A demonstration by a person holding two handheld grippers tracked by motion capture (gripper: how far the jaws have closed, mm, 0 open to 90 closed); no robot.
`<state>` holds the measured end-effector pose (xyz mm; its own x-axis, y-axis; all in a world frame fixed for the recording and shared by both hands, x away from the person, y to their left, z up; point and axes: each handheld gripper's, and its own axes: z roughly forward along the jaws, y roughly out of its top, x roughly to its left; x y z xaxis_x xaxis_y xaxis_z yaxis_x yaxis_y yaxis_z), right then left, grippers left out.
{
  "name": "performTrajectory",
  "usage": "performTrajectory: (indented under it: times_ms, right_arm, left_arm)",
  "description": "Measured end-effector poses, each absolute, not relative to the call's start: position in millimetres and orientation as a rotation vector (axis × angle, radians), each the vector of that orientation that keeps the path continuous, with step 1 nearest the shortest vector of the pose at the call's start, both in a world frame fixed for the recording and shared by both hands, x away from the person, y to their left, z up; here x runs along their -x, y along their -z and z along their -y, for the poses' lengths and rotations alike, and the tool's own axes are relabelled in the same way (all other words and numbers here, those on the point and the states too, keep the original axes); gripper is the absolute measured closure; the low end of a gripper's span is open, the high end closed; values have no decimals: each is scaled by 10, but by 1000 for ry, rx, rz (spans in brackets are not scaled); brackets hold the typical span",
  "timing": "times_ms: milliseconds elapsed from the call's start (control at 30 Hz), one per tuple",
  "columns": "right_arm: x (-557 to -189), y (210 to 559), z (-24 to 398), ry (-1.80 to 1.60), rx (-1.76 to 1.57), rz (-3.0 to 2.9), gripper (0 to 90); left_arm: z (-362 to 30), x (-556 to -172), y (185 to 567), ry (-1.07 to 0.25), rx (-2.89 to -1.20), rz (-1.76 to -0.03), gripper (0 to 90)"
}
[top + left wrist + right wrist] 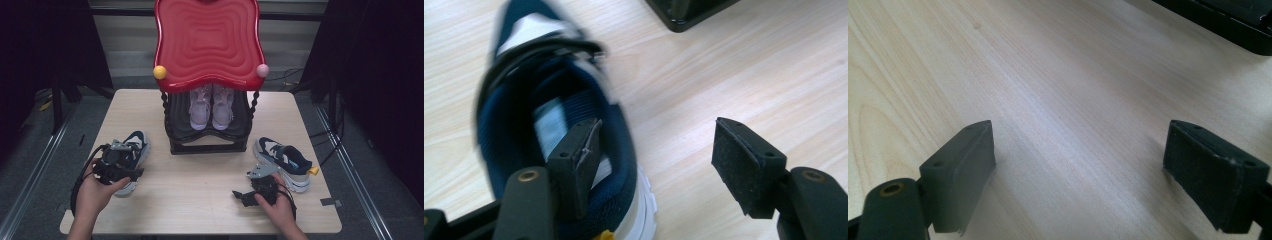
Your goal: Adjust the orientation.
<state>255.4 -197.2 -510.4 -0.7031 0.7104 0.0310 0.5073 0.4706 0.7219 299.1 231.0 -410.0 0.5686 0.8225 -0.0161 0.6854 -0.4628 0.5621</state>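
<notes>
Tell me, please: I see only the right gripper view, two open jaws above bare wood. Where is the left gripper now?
Observer: The left gripper is at a navy shoe on the left side of the table. One jaw sits at the shoe's opening, the other outside over the wood.
Operator: Does it squeeze the shoe already?
Observer: No. The jaws stand apart, and the pads do not press on the shoe's side wall between them.
Operator: Is there a second shoe?
Observer: Yes, the matching shoe lies on the table's right side, just beyond the right gripper.
</notes>
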Motion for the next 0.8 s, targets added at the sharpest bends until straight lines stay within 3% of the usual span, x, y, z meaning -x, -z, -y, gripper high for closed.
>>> performTrajectory:
  times_ms: [233, 367, 567, 800]
  right_arm:
    - [-2554, 5104, 1972, -1064, -1040, -2448, 127]
    - [-2555, 5104, 1972, -1064, -1040, -2448, 127]
    - [-2555, 5104, 1972, -1065, -1040, -2448, 127]
    - [-2555, 5104, 1972, -1065, -1040, -2449, 127]
  left_arm:
    - [-2235, -3004, 4138, -325, -2307, -1178, 385]
    - [-2215, -3027, 4138, -339, -2304, -1181, 498]
    - [-2203, -3063, 4129, -383, -2297, -1215, 769]
    - [-2103, -3100, 4107, -373, -2253, -1218, 815]
